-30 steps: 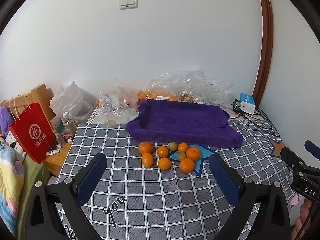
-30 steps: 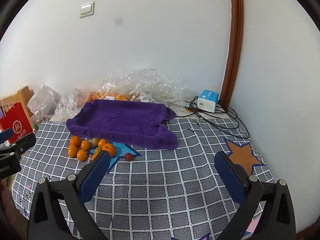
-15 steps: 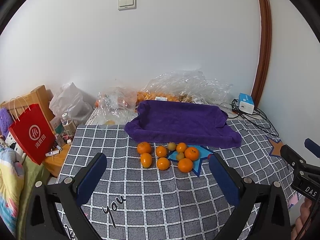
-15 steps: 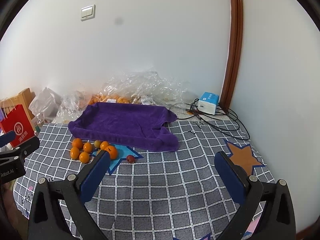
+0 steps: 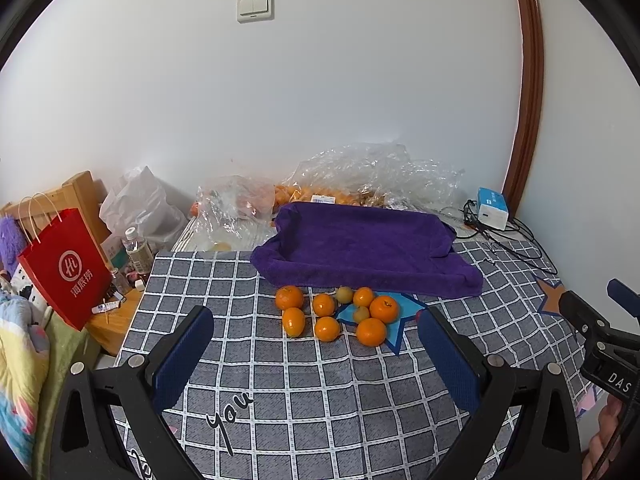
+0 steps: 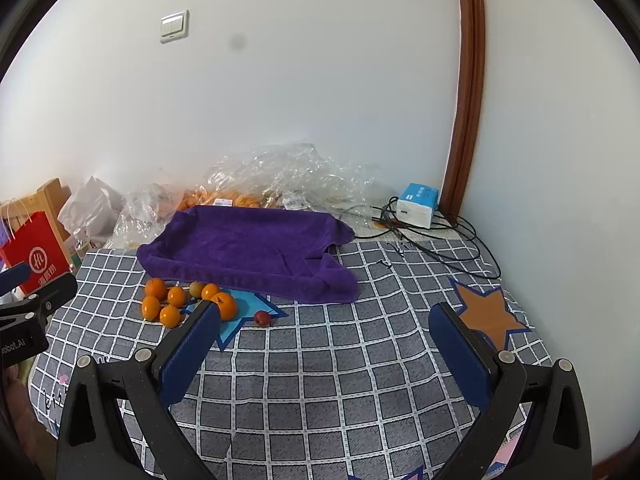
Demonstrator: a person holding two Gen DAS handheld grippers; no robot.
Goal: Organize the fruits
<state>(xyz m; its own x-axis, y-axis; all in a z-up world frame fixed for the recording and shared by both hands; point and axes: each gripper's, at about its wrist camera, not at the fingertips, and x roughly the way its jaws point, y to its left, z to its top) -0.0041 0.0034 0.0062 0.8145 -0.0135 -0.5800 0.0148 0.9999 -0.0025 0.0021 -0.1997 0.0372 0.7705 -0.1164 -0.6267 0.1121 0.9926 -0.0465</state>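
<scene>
Several oranges (image 5: 327,328) and two small greenish fruits (image 5: 344,294) lie in a cluster on the checked cloth, in front of a purple towel (image 5: 360,248). The cluster also shows in the right wrist view (image 6: 170,315), with a small red fruit (image 6: 262,318) to its right. The purple towel (image 6: 248,248) lies behind them. My left gripper (image 5: 316,344) is open and empty, held above the cloth short of the oranges. My right gripper (image 6: 324,340) is open and empty, to the right of the cluster.
A red paper bag (image 5: 66,268), a bottle (image 5: 138,250) and clutter stand off the left edge. Clear plastic bags of fruit (image 5: 360,176) lie against the wall. A blue-white box (image 6: 416,204) and cables (image 6: 440,244) sit at the back right corner.
Both grippers have shifted slightly; the scene has moved a little in each view. Nothing was taken hold of and the fruits have not moved.
</scene>
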